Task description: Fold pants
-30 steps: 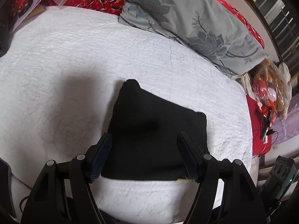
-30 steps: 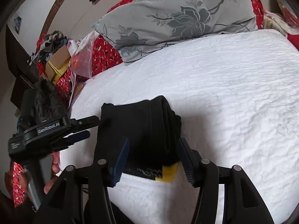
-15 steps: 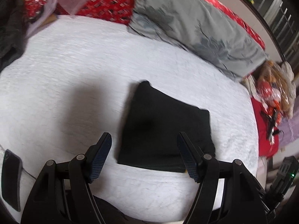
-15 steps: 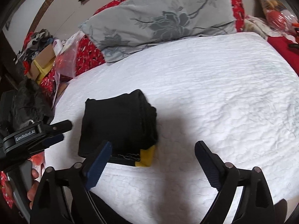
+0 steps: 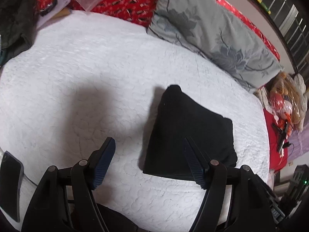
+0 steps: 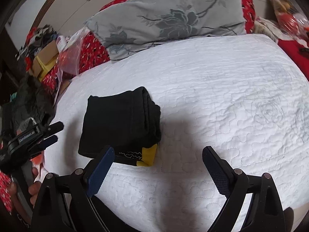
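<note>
Both my left claw (image 5: 149, 159) and right claw (image 6: 156, 163) are spread and empty, pants (image 6: 119, 121) folded near-left on the bed (image 6: 222, 100), soft, light, floppy; I'd pinch the thick right fold.

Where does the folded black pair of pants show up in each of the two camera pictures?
Left wrist view: the folded black pants lie right of centre on the white quilt, partly behind the right finger of the open left gripper.
Right wrist view: the pants lie left of centre, beyond the left finger of the open right gripper.
Shared landmark: the grey floral pillow at the bed's far edge.
</note>
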`<state>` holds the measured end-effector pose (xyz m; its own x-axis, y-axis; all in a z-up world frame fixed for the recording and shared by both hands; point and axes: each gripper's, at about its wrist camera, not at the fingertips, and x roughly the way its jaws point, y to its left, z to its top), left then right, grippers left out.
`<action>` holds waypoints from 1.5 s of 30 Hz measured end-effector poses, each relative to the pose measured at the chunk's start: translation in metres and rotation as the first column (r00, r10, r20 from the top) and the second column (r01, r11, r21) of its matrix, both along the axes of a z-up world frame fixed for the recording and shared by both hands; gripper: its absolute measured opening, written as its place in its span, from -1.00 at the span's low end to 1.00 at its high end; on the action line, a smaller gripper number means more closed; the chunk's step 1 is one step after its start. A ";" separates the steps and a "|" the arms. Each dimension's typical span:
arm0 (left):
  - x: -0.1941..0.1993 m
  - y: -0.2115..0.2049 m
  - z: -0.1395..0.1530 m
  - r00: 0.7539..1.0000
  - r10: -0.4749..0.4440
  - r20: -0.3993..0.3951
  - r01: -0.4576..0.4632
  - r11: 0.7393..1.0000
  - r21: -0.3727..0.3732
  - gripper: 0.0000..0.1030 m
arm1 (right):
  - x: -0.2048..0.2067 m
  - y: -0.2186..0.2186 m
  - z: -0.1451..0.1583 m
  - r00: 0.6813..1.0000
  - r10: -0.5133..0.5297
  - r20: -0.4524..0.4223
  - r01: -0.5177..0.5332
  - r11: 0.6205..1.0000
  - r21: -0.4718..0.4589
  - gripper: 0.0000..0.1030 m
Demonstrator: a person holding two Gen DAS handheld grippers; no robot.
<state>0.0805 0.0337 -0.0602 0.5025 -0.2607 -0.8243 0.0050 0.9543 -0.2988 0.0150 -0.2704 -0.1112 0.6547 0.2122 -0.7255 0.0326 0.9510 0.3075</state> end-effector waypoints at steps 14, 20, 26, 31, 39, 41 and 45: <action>0.040 -0.018 -0.020 0.954 -0.275 -0.120 0.269 0.961 -0.060 0.40 | 0.046 -0.026 -0.021 0.997 0.024 -0.078 -0.004 0.970 0.243 0.82; 0.063 -0.019 -0.034 0.896 -0.396 -0.201 0.369 0.916 -0.159 0.40 | 0.078 -0.029 -0.043 0.987 0.065 -0.144 -0.006 0.926 0.379 0.82; 0.081 -0.022 -0.059 0.844 -0.455 -0.285 0.388 0.884 -0.260 0.40 | 0.102 -0.028 -0.071 0.973 0.136 -0.186 -0.019 0.853 0.522 0.85; 0.088 -0.032 -0.064 0.810 -0.527 -0.258 0.430 0.832 -0.351 0.54 | 0.115 -0.032 -0.082 0.959 0.238 -0.152 -0.078 0.740 0.668 0.85; 0.081 -0.028 -0.065 0.850 -0.499 -0.170 0.377 0.801 -0.464 0.18 | 0.115 -0.032 -0.096 0.956 0.250 -0.157 -0.094 0.762 0.641 -0.27; 0.080 -0.021 -0.065 0.860 -0.493 -0.134 0.376 0.788 -0.487 -0.15 | 0.111 -0.034 -0.096 0.963 0.230 -0.142 -0.083 0.753 0.653 -0.31; 0.071 -0.010 -0.065 0.858 -0.494 -0.139 0.353 0.765 -0.539 -0.36 | 0.098 -0.031 -0.086 0.969 0.219 -0.111 -0.093 0.748 0.657 -0.35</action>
